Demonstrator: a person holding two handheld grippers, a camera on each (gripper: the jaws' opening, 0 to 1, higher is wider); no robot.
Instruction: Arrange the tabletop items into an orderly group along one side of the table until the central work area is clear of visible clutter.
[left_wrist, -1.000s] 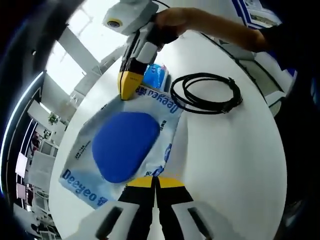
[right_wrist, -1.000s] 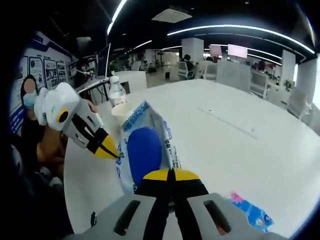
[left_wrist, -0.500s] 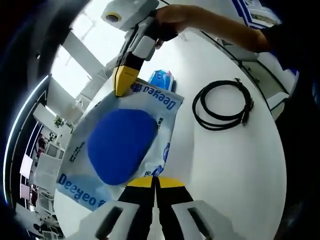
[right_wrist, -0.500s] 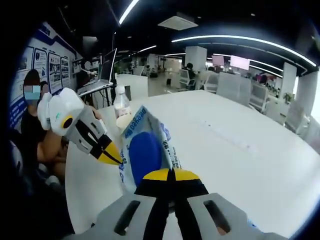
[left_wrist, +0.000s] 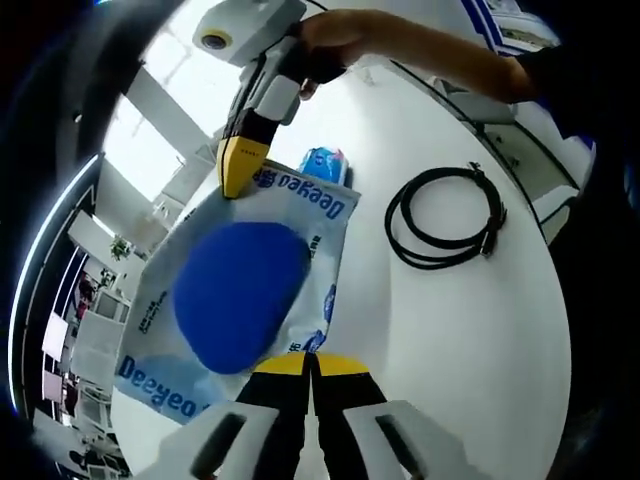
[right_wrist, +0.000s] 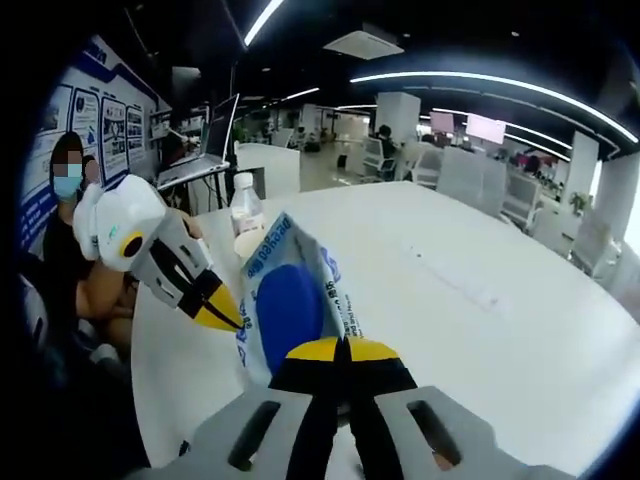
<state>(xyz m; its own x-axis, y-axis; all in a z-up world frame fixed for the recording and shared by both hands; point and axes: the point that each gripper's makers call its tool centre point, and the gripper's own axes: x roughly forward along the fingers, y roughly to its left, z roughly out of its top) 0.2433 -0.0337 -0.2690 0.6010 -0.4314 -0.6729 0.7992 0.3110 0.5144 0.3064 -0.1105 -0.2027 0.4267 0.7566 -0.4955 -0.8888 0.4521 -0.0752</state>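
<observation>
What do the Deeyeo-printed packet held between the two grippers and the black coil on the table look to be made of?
The Deeyeo packet looks like thin, glossy plastic film: it creases, catches highlights, and a blue oval pad shows through a clear window. The black coiled cable looks rubber- or plastic-sheathed with a matte-to-satin finish, lying in loose loops on the white table. Both the left gripper and right gripper are shut on the packet's edges.

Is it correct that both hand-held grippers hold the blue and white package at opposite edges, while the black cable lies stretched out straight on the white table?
Not quite. In the left gripper view the black cable lies coiled in a loop on the white table, not straight. The rest stands: the left hand-held gripper and right hand-held gripper pinch the blue and white package at opposite edges.
</observation>
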